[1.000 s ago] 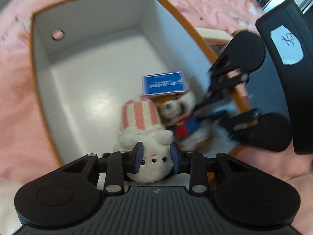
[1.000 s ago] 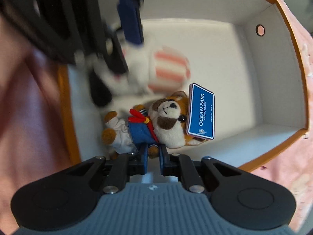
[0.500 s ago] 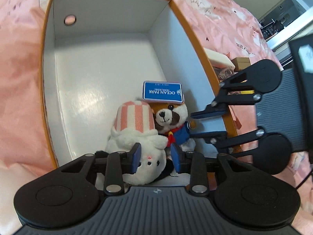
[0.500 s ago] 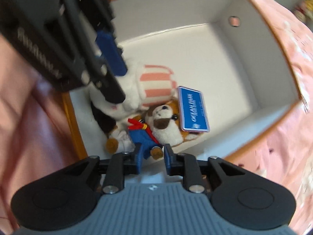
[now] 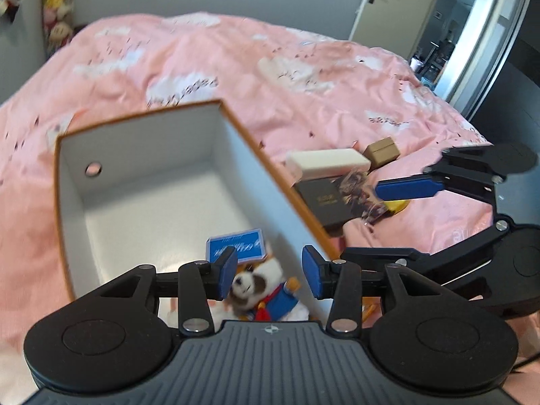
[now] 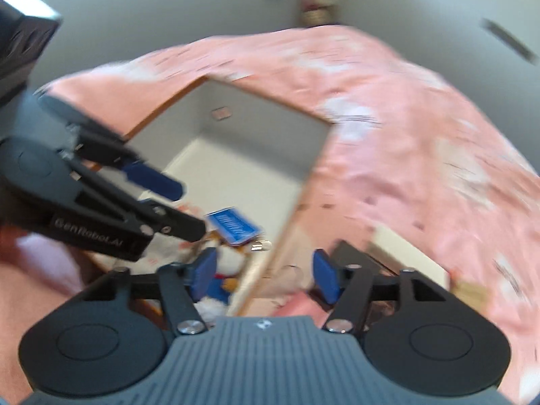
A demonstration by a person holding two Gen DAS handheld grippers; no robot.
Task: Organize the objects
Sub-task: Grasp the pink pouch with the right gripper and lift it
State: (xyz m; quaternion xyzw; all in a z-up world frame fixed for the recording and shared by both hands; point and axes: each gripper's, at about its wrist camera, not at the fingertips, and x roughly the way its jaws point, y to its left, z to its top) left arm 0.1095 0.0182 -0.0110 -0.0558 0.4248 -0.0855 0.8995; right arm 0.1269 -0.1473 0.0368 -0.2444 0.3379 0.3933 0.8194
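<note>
Left gripper [image 5: 266, 276] and right gripper [image 6: 265, 271]: jaws opening, nothing clamped. Brown-white plush dog in blue outfit [image 5: 261, 292] lies in the white orange-rimmed cardboard box [image 5: 141, 202] on the pink duvet [image 5: 236, 64].

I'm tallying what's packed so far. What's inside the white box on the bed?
In the white box: a brown-and-white plush dog with a blue tag at its near end. The left gripper hides the corner beside it; the far end shows only bare floor.

matt cardboard box [image 5: 276, 182], fuzzy plush dog [image 5: 263, 290], soft cloth bedspread [image 5: 236, 67].
</note>
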